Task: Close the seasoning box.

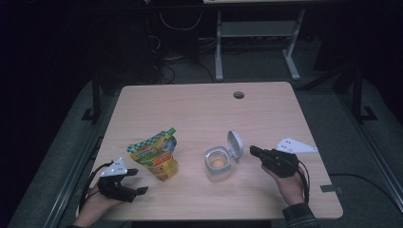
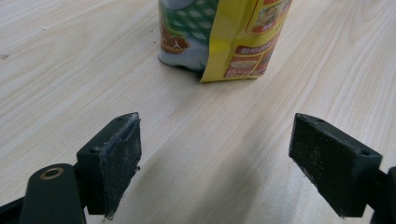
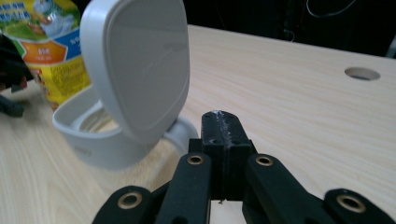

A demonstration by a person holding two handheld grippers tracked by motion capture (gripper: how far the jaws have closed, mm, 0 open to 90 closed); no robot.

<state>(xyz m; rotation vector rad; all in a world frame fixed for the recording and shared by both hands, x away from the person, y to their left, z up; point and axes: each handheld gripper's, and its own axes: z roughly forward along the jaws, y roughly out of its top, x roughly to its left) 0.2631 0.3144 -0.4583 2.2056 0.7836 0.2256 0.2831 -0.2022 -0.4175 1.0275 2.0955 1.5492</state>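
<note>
Claws: two (image 1: 138,181) (image 1: 253,151); one pouch (image 1: 157,154), one jar (image 1: 218,164).

Black grippers with brass rivets, grey three-cornered plates, plaid sleeve (image 1: 299,214).

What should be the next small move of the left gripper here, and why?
Probably ease the left gripper forward to the pouch and close on it. Its jaws stand wide open with bare table between them, the pouch stands upright just ahead, and the white container beside it has its lid flipped up.
</note>
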